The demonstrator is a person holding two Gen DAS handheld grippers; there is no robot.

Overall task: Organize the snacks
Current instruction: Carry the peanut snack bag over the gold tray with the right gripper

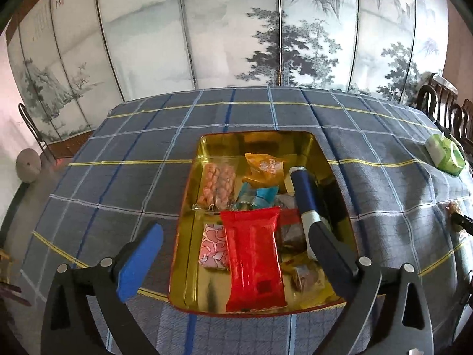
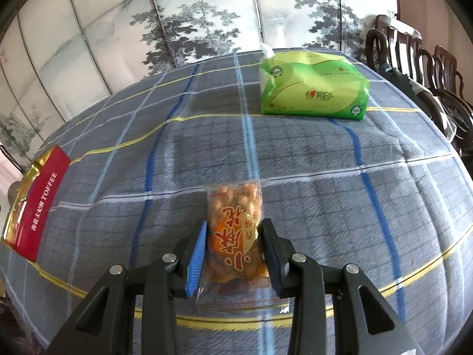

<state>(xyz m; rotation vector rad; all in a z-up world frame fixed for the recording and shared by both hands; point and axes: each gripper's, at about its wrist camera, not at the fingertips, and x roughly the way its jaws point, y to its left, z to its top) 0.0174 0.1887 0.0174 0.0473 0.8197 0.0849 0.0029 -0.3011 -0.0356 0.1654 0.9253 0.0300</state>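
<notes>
Taking the tin (image 1: 189, 195) as landmark: the left gripper (image 1: 233, 236) hovered above its near end, jaws wide apart and empty, over the red packet (image 1: 254, 254) lying lengthwise inside. Well to the tin's right, on the checked cloth (image 2: 325, 177), the right gripper (image 2: 233, 248) was clamped on the peanut packet (image 2: 236, 236), its long axis running along the fingers. Carrying it leftward to the tin looked next.

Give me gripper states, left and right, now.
Left gripper: open, holding nothing, over the toffee tin.
Right gripper: jaws shut on the peanut packet.
</notes>
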